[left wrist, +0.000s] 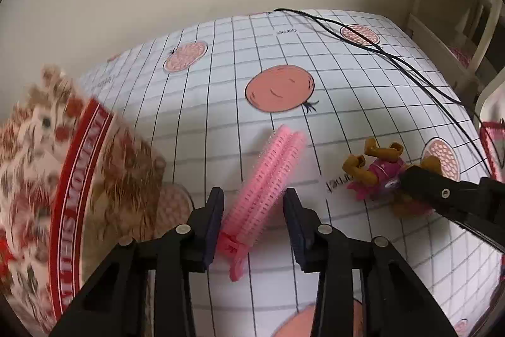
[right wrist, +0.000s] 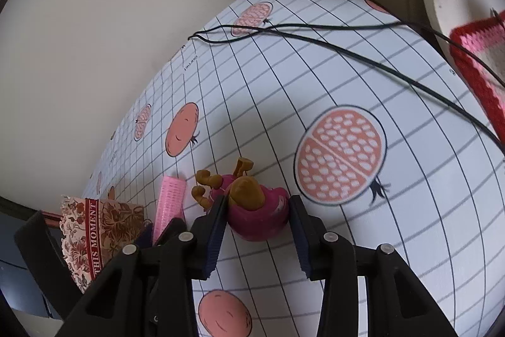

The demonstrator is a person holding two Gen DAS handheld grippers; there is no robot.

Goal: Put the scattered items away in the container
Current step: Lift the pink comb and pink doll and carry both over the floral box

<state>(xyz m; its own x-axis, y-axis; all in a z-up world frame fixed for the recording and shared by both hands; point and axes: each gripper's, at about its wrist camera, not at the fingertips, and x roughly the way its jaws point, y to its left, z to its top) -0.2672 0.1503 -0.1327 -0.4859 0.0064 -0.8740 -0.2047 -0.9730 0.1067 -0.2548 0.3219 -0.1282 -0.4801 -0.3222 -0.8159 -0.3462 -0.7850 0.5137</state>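
Note:
A pink hair roller clip point(left wrist: 266, 176) lies on the gridded tablecloth between the fingers of my left gripper point(left wrist: 254, 198), which is open around it with a gap on each side. It also shows in the right wrist view point(right wrist: 170, 204). A brown and pink toy figure point(right wrist: 249, 204) lies on the cloth between the fingers of my right gripper point(right wrist: 257, 207), which is open and close around it. The toy point(left wrist: 375, 172) and the right gripper's fingers point(left wrist: 442, 195) show at the right of the left wrist view. A floral paper container point(left wrist: 63, 185) stands at the left.
A black cable point(left wrist: 394, 59) runs across the far right of the table point(left wrist: 284, 52). A crocheted red and pink mat point(right wrist: 479, 65) lies at the right edge. A cream rack point(left wrist: 457, 21) stands beyond the table's right side. A wall is behind.

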